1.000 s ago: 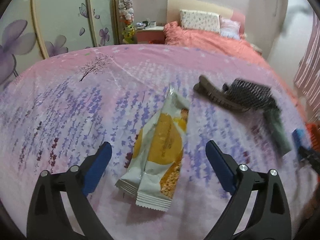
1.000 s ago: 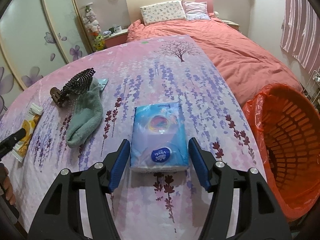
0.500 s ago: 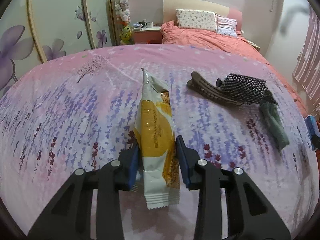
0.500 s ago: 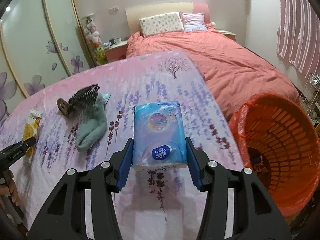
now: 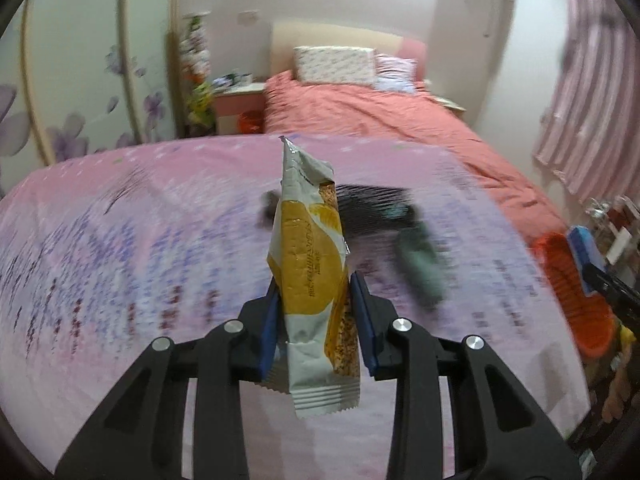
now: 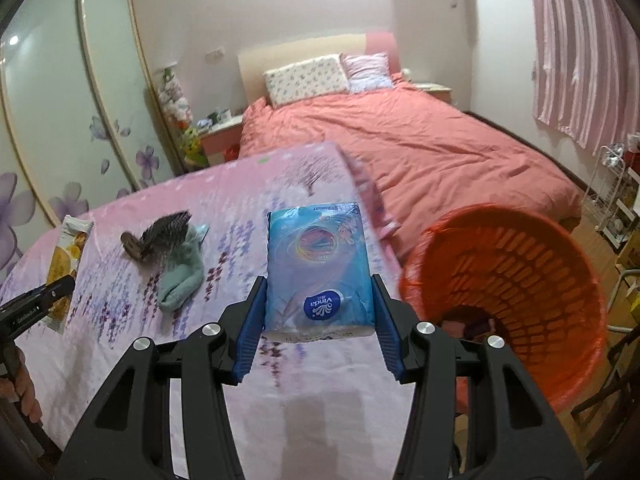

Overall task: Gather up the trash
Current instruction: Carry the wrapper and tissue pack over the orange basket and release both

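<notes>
Gaping orange basket (image 6: 516, 280), dark scraps (image 6: 468, 322) inside, tissue pack (image 6: 320, 272) beside

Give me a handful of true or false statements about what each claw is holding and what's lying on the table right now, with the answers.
1. The left claw grips a yellow and white snack wrapper. True.
2. The right claw is empty. False: it is shut on a blue tissue pack.
3. The orange basket stands to the right of the table in the right wrist view. True.
4. The green sock hangs over the basket rim. False: it lies on the table beside the hairbrush.
5. The snack wrapper is sealed at its top. False: its top end is torn open.
</notes>
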The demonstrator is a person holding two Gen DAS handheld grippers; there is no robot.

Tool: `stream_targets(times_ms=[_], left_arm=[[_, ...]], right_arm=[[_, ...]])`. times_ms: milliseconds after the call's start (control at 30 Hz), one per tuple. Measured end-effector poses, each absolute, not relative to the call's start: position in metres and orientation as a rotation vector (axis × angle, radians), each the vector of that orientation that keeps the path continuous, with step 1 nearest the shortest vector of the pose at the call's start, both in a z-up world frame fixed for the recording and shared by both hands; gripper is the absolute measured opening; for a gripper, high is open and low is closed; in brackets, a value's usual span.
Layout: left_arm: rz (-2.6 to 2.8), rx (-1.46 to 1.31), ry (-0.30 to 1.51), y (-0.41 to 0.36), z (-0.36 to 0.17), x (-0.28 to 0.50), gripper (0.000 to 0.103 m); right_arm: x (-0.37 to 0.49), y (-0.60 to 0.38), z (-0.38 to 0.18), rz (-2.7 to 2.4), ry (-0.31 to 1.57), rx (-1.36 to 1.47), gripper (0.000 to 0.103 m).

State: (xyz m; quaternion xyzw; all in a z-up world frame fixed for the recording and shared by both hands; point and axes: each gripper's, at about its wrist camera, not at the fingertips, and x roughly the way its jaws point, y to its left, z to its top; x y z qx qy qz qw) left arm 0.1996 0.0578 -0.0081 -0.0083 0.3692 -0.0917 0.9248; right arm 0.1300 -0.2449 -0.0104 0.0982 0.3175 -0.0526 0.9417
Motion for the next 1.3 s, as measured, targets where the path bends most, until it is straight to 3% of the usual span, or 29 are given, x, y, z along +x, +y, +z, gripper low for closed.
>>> stream_targets(times_ms=[433,867,967,1033,1300], left_arm=[[-0.55,0.047,0.692,-0.109,0.028,0.163,0.034],[-0.78,0.172,0.773,-0.272,-0.011,0.161,0.038],[-0.76,0.197,0.807,-0.288,-0.027,0.172,0.053],[-0.717,0.215,0.826,-0.291,-0.038,0.18,0.069],[-0.592,0.158,0.876,-0.233,-0.053,0.203,0.085]], right_arm=[[0.09,-0.325,0.003,-0.29,0.546,0.251,0.051],[0.096,-0.406,-0.025,-0.367,0.54,0.412,0.051],[0.101,-0.418,-0.033,-0.346,0.553,0.446,0.054],[0.108,-0.425,-0.042,-0.335,0.575,0.461,0.061],[0.104,-0.406,-0.052,-0.342,0.617,0.433,0.066]])
